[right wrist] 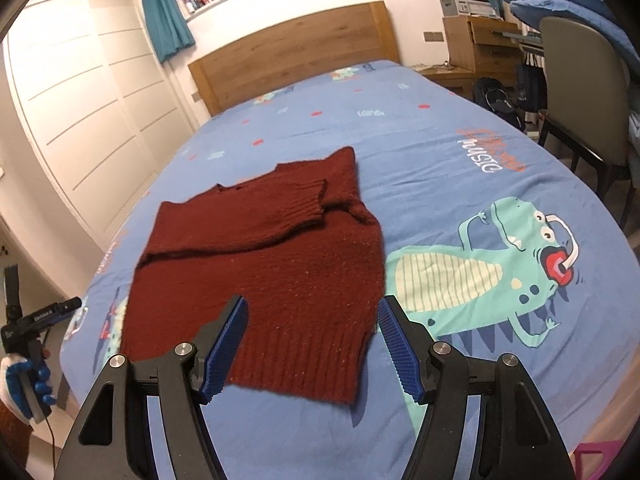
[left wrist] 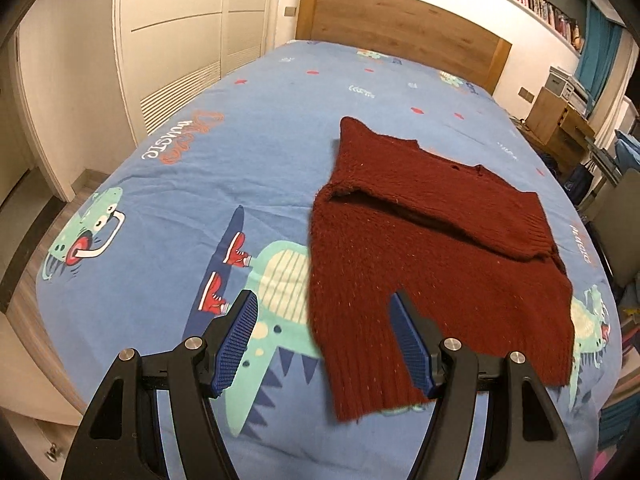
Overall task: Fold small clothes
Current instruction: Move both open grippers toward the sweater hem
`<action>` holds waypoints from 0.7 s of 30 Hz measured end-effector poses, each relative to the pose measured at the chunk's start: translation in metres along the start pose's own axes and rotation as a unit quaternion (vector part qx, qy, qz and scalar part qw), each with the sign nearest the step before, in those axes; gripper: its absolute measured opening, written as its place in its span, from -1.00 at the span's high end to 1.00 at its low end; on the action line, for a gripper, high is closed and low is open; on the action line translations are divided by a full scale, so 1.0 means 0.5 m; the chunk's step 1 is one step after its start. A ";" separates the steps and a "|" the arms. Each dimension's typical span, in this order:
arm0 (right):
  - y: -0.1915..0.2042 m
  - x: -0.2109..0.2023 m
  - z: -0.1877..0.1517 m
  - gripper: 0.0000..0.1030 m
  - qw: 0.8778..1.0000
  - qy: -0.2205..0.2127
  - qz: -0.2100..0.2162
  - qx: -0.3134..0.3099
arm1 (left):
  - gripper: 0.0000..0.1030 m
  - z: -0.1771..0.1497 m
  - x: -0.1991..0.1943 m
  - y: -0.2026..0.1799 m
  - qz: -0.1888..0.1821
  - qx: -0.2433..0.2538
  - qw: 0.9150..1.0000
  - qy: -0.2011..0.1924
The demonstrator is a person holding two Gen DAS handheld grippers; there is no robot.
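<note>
A dark red knitted sweater (left wrist: pixel 432 248) lies flat on the blue dinosaur-print bed cover (left wrist: pixel 260 168), both sleeves folded across its body. My left gripper (left wrist: pixel 324 304) is open and empty, hovering above the sweater's lower left hem corner. In the right wrist view the sweater (right wrist: pixel 272 256) lies ahead on the bed cover (right wrist: pixel 440 184). My right gripper (right wrist: pixel 312 312) is open and empty, above the sweater's ribbed bottom hem near its right corner. Neither gripper touches the cloth.
A wooden headboard (left wrist: pixel 400 28) stands at the far end. White wardrobe doors (left wrist: pixel 176 40) line the left side. A chair (right wrist: pixel 584 88) and a wooden desk (right wrist: pixel 480 44) stand right of the bed. The gloved hand holding the other gripper (right wrist: pixel 28 368) shows at left.
</note>
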State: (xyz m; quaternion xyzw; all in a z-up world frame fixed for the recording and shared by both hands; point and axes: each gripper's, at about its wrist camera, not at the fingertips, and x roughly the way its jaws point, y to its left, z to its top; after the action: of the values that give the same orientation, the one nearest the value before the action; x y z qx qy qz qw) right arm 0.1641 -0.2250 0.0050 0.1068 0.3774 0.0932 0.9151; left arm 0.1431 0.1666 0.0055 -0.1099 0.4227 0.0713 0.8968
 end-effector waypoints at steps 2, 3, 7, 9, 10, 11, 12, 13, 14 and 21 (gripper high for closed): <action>-0.002 -0.020 -0.004 -0.35 1.000 -0.008 0.002 0.003 | -0.22 -0.006 -0.014 0.003 -0.002 0.001 1.000 -0.005; -0.003 -0.025 -0.005 -0.36 1.000 -0.010 0.004 0.006 | -0.22 -0.010 -0.026 0.004 -0.003 0.001 1.000 -0.008; -0.008 -0.047 -0.010 -0.37 1.000 -0.016 0.008 0.011 | -0.22 -0.012 -0.045 0.013 -0.003 0.002 1.000 -0.014; -0.009 -0.051 -0.012 -0.37 1.000 -0.017 0.008 0.012 | -0.22 -0.012 -0.051 0.018 -0.006 -0.003 1.000 -0.014; -0.009 -0.053 -0.012 -0.37 1.000 -0.017 0.008 0.012 | -0.22 -0.012 -0.050 0.020 -0.007 -0.005 1.000 -0.013; -0.010 -0.052 -0.011 -0.38 1.000 -0.017 0.009 0.014 | -0.22 -0.012 -0.049 0.020 -0.007 -0.005 1.000 -0.012; -0.012 -0.051 -0.011 -0.38 1.000 -0.016 0.010 0.014 | -0.22 -0.012 -0.047 0.019 -0.007 -0.005 1.000 -0.009; -0.013 -0.049 -0.011 -0.38 1.000 -0.014 0.010 0.014 | -0.22 -0.012 -0.041 0.017 -0.007 -0.005 1.000 -0.006; -0.014 -0.043 -0.011 -0.38 1.000 -0.011 0.009 0.014 | -0.22 -0.012 -0.033 0.014 -0.008 -0.005 1.000 -0.001; -0.047 0.029 -0.019 -0.38 0.999 0.026 0.005 0.030 | -0.22 -0.031 0.058 0.004 -0.007 -0.012 0.998 0.054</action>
State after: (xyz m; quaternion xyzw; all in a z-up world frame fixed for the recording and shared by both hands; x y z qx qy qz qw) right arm 0.1696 -0.2425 -0.0177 0.1332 0.4029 0.0888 0.9011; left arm 0.1496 0.1657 -0.0269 -0.1275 0.4684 0.0642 0.8719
